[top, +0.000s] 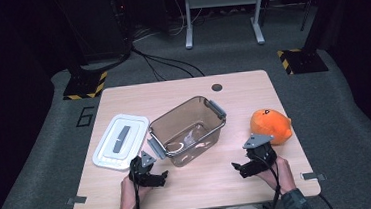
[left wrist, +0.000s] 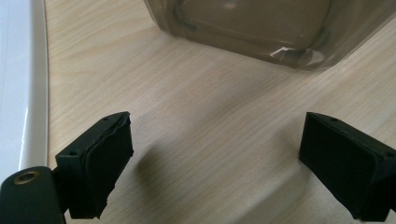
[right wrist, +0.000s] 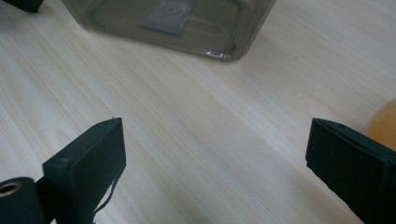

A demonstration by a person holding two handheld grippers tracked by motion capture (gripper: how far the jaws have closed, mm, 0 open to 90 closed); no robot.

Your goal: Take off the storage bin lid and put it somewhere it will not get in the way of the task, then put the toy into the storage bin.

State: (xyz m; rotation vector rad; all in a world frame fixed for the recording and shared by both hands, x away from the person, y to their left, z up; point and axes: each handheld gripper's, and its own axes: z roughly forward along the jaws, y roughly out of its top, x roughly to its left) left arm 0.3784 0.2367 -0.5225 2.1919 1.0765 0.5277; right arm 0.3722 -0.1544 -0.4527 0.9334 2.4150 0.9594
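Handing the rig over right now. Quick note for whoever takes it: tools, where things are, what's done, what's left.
Left tool: open, nothing between its jaws, low over the table near the front of the clear bin.
Right tool: open, nothing held, just in front of the orange plush toy.
Things: the bin stands open mid-table with nothing in it that I can make out; its white lid lies flat to the bin's left; the toy sits on the table to the bin's right.
Done: lid is off.
Left, probably: toy into the bin, then lid on. Nothing is gripped yet.
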